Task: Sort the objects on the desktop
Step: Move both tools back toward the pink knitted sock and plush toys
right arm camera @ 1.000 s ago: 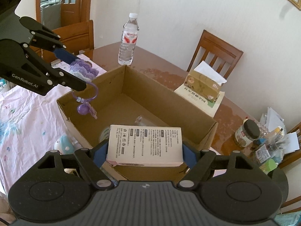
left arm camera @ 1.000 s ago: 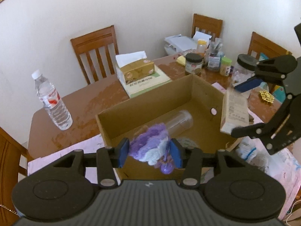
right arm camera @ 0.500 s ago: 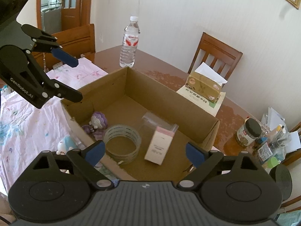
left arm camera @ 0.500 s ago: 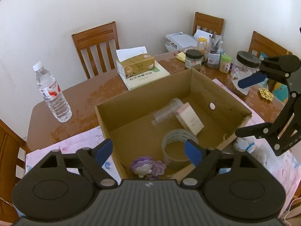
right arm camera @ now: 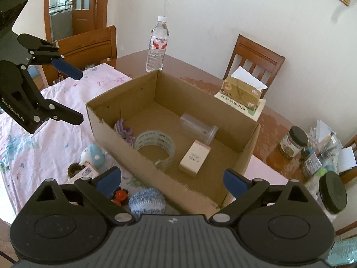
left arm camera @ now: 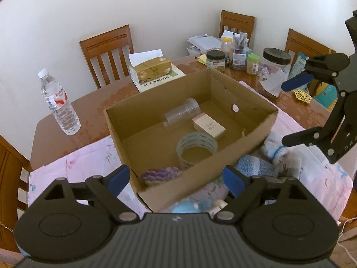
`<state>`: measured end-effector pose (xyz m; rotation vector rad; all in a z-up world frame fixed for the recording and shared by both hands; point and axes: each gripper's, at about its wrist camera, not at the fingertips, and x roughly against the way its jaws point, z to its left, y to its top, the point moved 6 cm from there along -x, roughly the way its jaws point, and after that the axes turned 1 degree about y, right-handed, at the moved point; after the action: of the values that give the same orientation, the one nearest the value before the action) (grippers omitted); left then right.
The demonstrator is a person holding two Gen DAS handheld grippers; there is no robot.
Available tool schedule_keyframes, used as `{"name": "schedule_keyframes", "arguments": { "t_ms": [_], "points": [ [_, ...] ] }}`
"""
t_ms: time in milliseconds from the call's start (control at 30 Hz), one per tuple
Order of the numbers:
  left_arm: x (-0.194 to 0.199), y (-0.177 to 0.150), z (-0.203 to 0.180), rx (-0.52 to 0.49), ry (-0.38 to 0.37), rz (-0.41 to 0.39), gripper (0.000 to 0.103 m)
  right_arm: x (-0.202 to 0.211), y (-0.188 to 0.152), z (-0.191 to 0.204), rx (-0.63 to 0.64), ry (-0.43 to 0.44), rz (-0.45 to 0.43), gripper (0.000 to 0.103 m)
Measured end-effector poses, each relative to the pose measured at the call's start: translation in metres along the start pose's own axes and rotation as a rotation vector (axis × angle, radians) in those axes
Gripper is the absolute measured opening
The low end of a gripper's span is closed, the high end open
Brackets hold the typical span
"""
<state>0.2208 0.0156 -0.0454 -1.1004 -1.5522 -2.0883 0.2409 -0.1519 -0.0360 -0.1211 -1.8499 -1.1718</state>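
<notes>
Far left on the brown desk (left arm camera: 93,109): stood a water bottle (left arm camera: 59,105), upright and well clear of the sorting, probably left there as no part of it

Left tool (left arm camera: 176,179): hung above the near wall of the cardboard box (left arm camera: 200,176), jaws opening and already wide, nothing between them

Just inside that near wall, in the corner below: lay the purple knitted piece (left arm camera: 160,174), released where the drop was shortest

Middle of the box floor: sat a roll of clear tape (left arm camera: 197,145), with a clear plastic cup (left arm camera: 180,111) on its side behind it and a small pink-and-white carton (left arm camera: 208,126) touching the cup (flat on its broad face, so unlikely to tip)

Right tool (right arm camera: 173,179): likewise spreading its jaws, empty, pointed down at the box from its own side

Outside the box on the pink cloth (right arm camera: 67,138): waited a blue knitted ball (right arm camera: 147,202), a small blue-and-white plush (right arm camera: 93,156) and a red bauble (right arm camera: 120,194), seemingly unsorted as yet

Far right: crowded a dark-lidded jar (right arm camera: 292,141) and other clutter
</notes>
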Motion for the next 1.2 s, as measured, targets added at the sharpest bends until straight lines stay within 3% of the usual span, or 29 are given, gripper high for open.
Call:
{"name": "schedule_keyframes", "arguments": {
  "t_ms": [367,1033,1200],
  "points": [
    [0.002,-0.028,-0.019,-0.013,-0.058,0.018,0.092,0.014,-0.024,0.028,-0.010,-0.003,0.019,0.101],
    [-0.021,-0.076,-0.051,-0.211,-0.216,0.079,0.092,0.011,-0.060,0.061,-0.125,0.004,0.074,0.101],
    [-0.032,-0.079,-0.058,-0.309,-0.257,0.078,0.092,0.007,-0.071,0.069,-0.157,0.014,0.100,0.101]
  ]
}}
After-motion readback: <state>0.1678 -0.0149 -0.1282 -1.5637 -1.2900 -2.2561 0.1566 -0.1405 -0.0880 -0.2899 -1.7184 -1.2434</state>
